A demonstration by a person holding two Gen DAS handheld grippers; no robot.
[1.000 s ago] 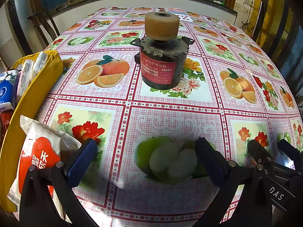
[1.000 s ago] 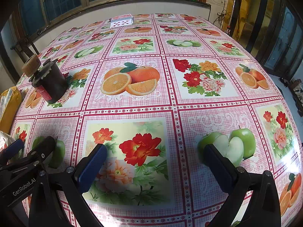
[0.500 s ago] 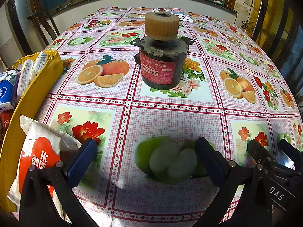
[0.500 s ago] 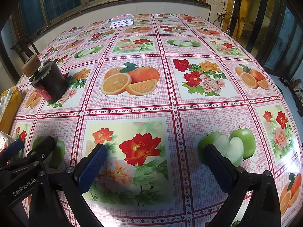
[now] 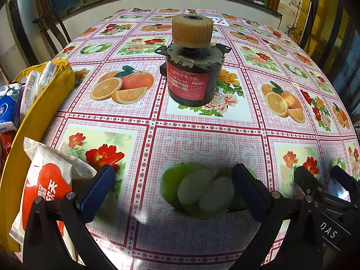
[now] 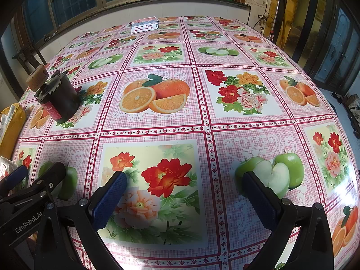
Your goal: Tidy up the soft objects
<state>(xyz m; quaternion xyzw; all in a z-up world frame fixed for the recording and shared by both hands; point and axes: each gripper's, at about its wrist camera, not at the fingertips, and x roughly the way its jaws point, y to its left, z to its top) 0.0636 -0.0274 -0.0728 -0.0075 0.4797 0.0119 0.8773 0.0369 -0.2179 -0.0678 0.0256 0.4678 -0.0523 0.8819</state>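
1. Landmark: the dark motor (image 5: 194,76) with a tan knob, standing upright on the fruit-print tablecloth (image 5: 202,135). All places are given from it.
2. Soft things sit off to the motor's left and nearer the camera: a white-and-red soft packet (image 5: 48,186) at the table edge, and beyond it a yellow bag (image 5: 42,114) holding tissue packs (image 5: 7,109).
3. Left gripper (image 5: 175,191): jaws spread wide, nothing between them, hovering over the printed apple on the near side of the motor.
4. Right gripper (image 6: 186,198): jaws likewise spread and empty, further right of the motor, over the red-flower panel.
5. Key relation: the packet lies just beside the left gripper's left finger, outside the gap. The left hand is clearly nearer; the right is well apart from it.
6. Packet's long axis appears to run from the near edge up toward the yellow bag, roughly along the gripper's line of sight; its lower end is hidden behind the gripper.
7. Judgement: the next move calls for a leftward shift of the left gripper to straddle the packet across its width.
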